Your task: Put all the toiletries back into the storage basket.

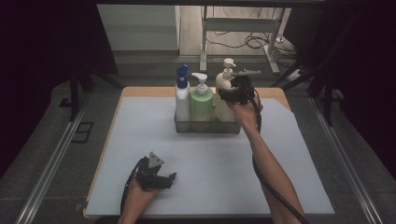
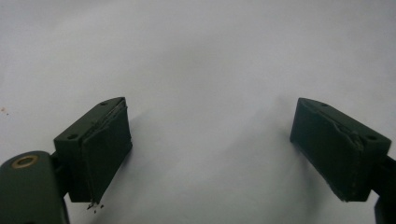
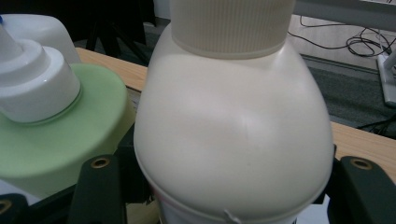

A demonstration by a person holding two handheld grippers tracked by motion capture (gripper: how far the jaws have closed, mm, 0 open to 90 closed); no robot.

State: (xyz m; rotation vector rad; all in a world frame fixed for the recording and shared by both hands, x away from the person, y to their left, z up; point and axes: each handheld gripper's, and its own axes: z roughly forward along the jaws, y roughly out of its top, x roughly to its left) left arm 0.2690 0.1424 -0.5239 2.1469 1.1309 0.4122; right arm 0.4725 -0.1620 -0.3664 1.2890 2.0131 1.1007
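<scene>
Nearest the person, the left gripper [image 1: 156, 179] rests idle on the pale mat [image 1: 140, 140] with its jaws spread and nothing between them. Farther off, the right gripper [image 1: 233, 93] grips the cream pump bottle [image 3: 233, 140] at the right end of the clear tray [image 1: 205, 127], jaws against its sides, likely setting it in or lifting it out. The bottle hides the pads, so how firmly they press is unclear.

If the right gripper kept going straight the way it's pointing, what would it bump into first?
The cream pump bottle. The right gripper already has its jaws on either side of it, so the bottle's body sits directly ahead, in the tray beside the green bottle.
</scene>
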